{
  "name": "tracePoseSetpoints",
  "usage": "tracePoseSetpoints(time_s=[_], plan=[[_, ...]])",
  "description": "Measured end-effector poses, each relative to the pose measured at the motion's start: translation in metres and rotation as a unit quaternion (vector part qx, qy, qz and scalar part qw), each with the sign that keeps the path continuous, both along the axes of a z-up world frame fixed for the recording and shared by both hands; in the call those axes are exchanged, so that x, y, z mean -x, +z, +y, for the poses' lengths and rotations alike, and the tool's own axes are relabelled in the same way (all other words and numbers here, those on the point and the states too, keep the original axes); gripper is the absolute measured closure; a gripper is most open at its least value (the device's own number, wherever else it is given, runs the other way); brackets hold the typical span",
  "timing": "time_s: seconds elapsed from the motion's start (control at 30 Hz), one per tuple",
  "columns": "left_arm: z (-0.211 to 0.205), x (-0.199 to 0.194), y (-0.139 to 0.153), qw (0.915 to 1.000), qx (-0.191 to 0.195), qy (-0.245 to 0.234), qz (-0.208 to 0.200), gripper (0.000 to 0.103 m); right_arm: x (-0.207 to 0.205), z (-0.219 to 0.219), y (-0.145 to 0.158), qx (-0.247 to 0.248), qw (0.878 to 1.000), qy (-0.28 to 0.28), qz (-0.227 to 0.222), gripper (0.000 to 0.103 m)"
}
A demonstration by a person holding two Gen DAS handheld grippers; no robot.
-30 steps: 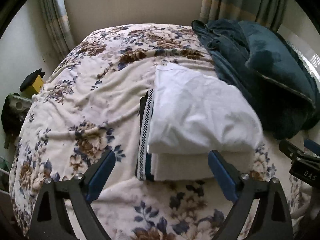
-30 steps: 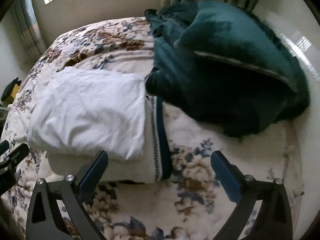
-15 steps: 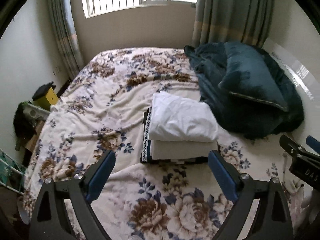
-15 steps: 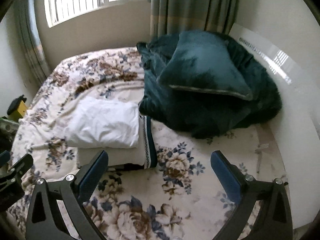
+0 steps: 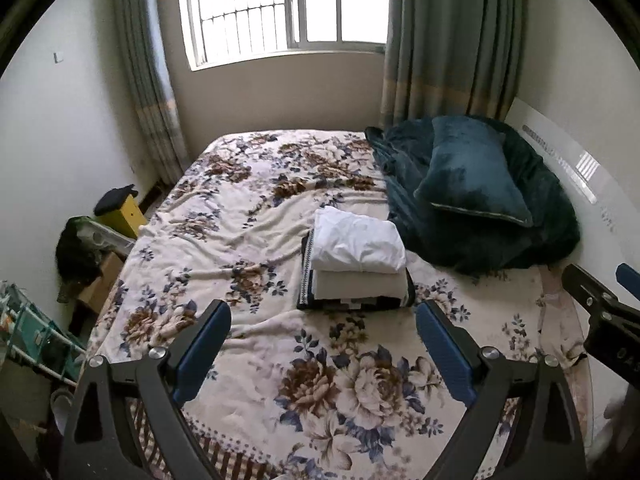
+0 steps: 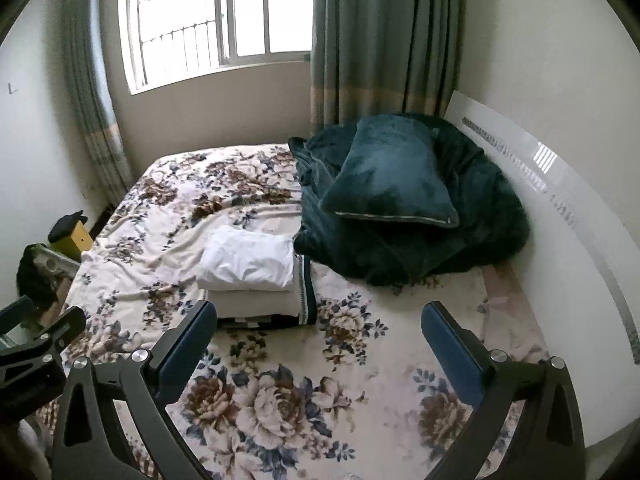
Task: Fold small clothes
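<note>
A stack of folded clothes lies mid-bed on the floral blanket: a white garment on top, a cream one under it, and a dark one with a patterned edge at the bottom. The stack also shows in the right wrist view. My left gripper is open and empty, well back from the stack above the bed's near end. My right gripper is open and empty, also far back. The right gripper's body shows at the left wrist view's right edge.
A dark teal blanket with a pillow is heaped at the bed's right against the wall. Clutter, a yellow box and a rack stand left of the bed. A window and curtains are behind.
Both grippers have pulled far back and up from the stack, so the whole bed and window now show. Both stay open and empty. The stack has not moved.
</note>
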State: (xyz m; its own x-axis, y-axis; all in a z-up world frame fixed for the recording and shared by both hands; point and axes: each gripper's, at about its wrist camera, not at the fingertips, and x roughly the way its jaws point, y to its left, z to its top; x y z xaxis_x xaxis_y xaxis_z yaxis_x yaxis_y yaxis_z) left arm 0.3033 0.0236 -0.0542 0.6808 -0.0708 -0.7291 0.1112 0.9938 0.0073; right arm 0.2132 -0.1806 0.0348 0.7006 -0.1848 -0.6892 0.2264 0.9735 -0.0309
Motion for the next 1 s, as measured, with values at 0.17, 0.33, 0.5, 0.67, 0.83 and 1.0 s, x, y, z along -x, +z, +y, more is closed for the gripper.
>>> tracePoseSetpoints(time_s=[0.17,0.33,0.5,0.67,0.83,1.0], plan=[[0.004,0.026,0.01,1.0,0.003,0.003,-0.005,0.008,0.036,0.006,0.024,0.001,1.0,0.008,-0.01,0.0],[0.005,0.039,0.015,1.0,0.005,0.004,-0.005,0.008,0.05,0.007,0.031,0.003,1.0,0.014,-0.012,0.0],[0.004,0.045,0.016,0.9999,0.009,0.003,-0.005,0.0,0.056,0.01,0.034,0.012,1.0,0.016,-0.013,0.0],[0.004,0.053,0.018,0.9998,0.012,0.011,-0.008,0.0,0.063,0.013,0.036,0.015,1.0,0.022,-0.014,0.0],[0.006,0.053,0.019,0.9998,0.008,0.014,-0.011,0.0,0.063,0.016,0.042,0.014,0.999,0.026,-0.02,0.0],[0.008,0.053,0.022,0.9997,0.008,0.02,-0.011,0.0,0.056,0.018,0.044,0.014,0.999,0.032,-0.019,0.0]])
